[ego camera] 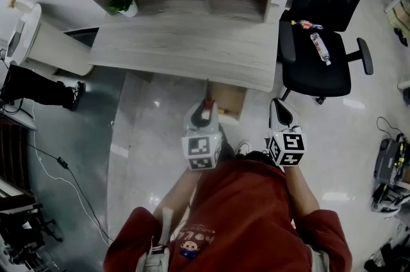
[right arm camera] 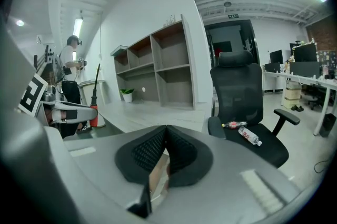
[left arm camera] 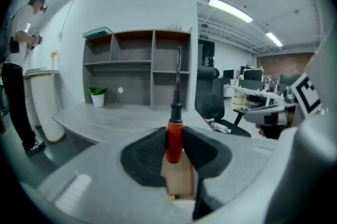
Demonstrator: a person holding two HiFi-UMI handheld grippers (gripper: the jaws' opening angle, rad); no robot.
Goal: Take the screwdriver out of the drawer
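Our left gripper's pads are clamped on the red handle of the screwdriver. It stands close to upright between them, its long axis vertical. The handle is low and the dark shaft points toward the ceiling. We hold it in the air in front of the grey desk, near the brown box at the desk's edge. Our right gripper is pressed closed on nothing, beside the left, with the black chair nearby.

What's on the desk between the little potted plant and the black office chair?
Nothing; the head view shows the desk bare from plant to chair.
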